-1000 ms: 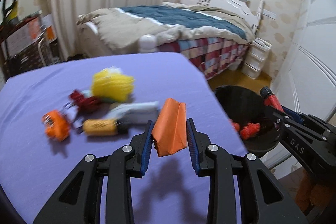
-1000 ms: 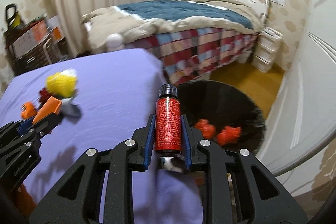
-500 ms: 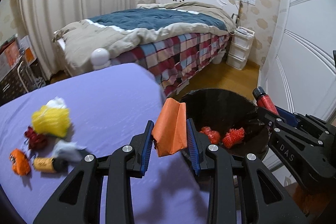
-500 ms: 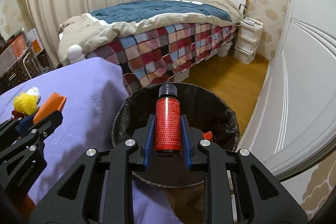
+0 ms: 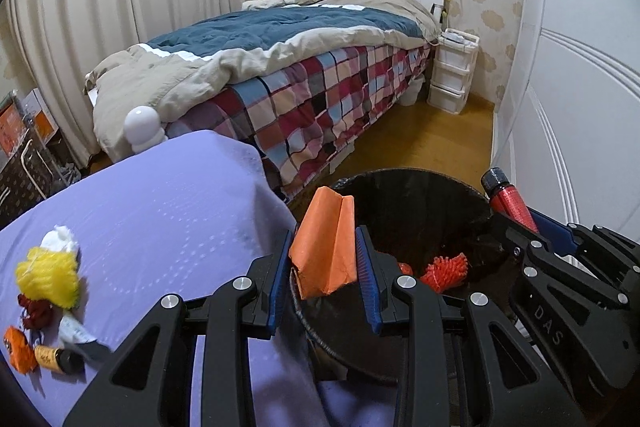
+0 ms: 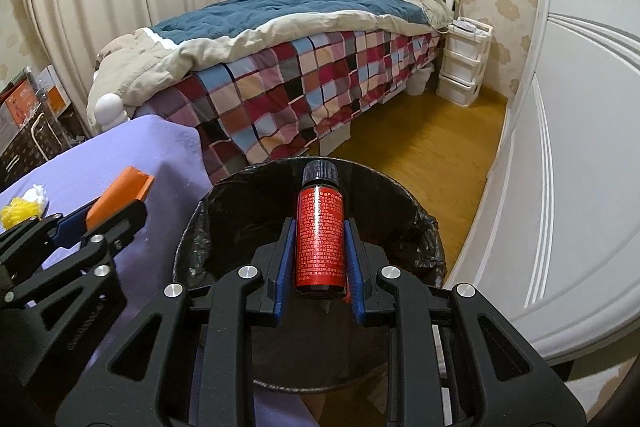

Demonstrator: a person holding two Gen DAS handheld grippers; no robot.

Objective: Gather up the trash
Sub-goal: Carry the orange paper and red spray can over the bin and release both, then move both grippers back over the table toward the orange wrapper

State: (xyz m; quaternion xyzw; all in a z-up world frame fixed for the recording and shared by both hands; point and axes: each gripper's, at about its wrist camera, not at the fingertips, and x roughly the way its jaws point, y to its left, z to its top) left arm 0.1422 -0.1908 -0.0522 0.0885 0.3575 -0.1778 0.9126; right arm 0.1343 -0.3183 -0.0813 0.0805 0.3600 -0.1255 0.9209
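My left gripper (image 5: 323, 259) is shut on a folded orange paper (image 5: 326, 243) and holds it at the left rim of the black-lined trash bin (image 5: 420, 187). My right gripper (image 6: 319, 255) is shut on a small red bottle (image 6: 319, 235) with a black cap, upright over the bin's (image 6: 240, 187) opening. The bottle also shows in the left wrist view (image 5: 510, 203), and the orange paper shows in the right wrist view (image 6: 120, 195). Red crumpled trash (image 5: 446, 265) lies inside the bin.
The purple-covered table (image 5: 160, 219) at left holds a yellow ball (image 5: 48, 275), a dark red scrap (image 5: 36, 311), an orange piece (image 5: 18, 349) and a small bottle (image 5: 52, 359). A bed (image 5: 304, 67), white drawers (image 5: 454, 75) and a white wardrobe (image 5: 580, 67) stand around.
Both grippers have moved right, away from the table's trash. The bottle now hangs over the bin's opening and the orange paper has reached the bin's left rim.
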